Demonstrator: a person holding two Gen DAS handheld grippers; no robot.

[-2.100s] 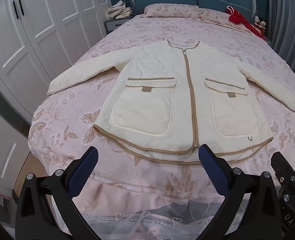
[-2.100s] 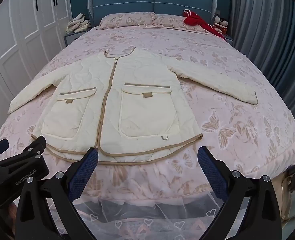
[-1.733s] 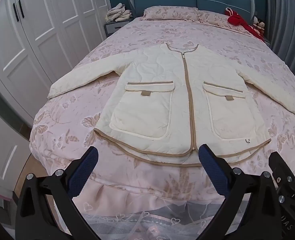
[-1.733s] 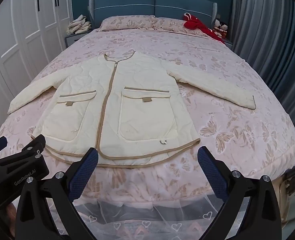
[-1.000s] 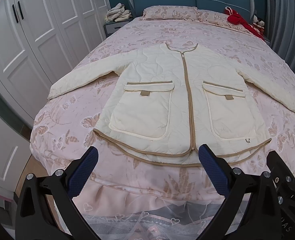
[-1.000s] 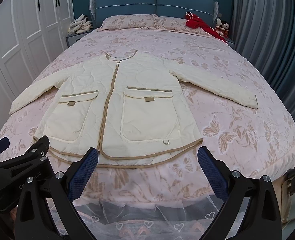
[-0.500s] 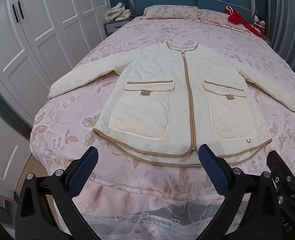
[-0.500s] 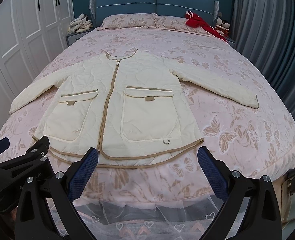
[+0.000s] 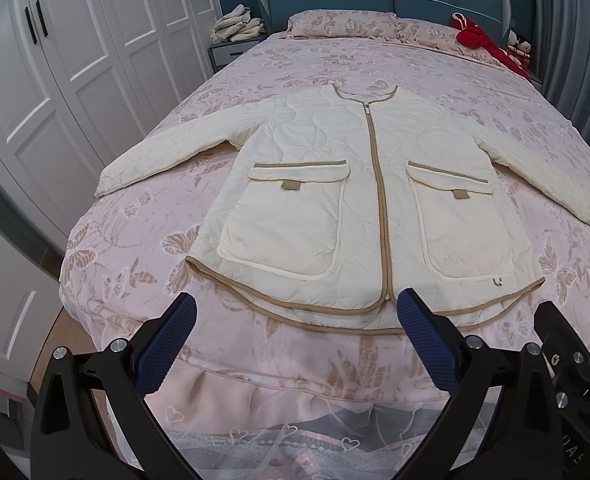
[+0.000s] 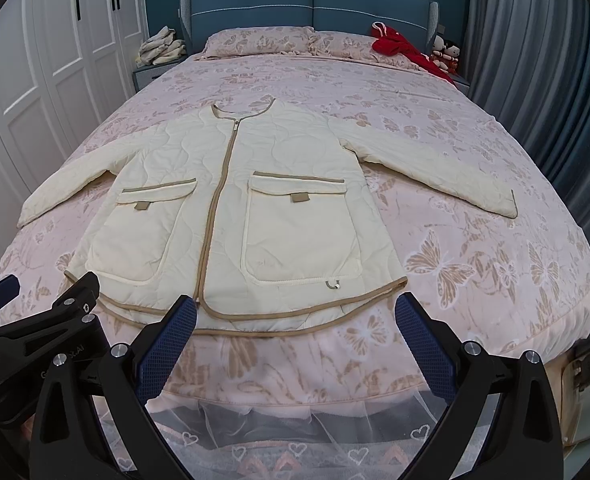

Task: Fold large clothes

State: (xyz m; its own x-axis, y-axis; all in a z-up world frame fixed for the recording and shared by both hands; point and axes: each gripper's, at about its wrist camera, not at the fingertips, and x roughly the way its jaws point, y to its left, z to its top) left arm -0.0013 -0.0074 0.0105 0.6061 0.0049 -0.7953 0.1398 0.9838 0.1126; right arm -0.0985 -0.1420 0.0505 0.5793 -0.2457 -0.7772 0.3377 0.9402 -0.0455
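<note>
A cream quilted jacket [image 9: 369, 196] lies flat, front up and zipped, on the bed [image 9: 307, 364], which is covered by a pink butterfly-print bedspread. Its curved tan-bound hem sits close to the foot edge of the bed, with only a narrow band of bedspread before the ruffle drops away. Bare bedspread lies wide on both sides of the body and beyond the collar up to the pillows [image 10: 263, 40].

The jacket's long axis runs from hem to collar, straight up the bed, collar toward the blue headboard [image 10: 307, 4]. Both sleeves spread outward and slightly down toward the side edges, the cuffs ending short of them.

The left tool [image 9: 293, 340] hovers just off the foot of the bed by the hem's left half, its blue pads wide apart and holding nothing. The right tool [image 10: 295, 340] hangs beside it by the hem's right half, likewise spread and empty.

White wardrobe doors [image 9: 75, 80] stand along the left, grey curtains [image 10: 535, 80] along the right. A red garment [image 10: 405, 50] lies by the pillows, and folded pale cloths [image 9: 237, 24] rest on the nightstand.
</note>
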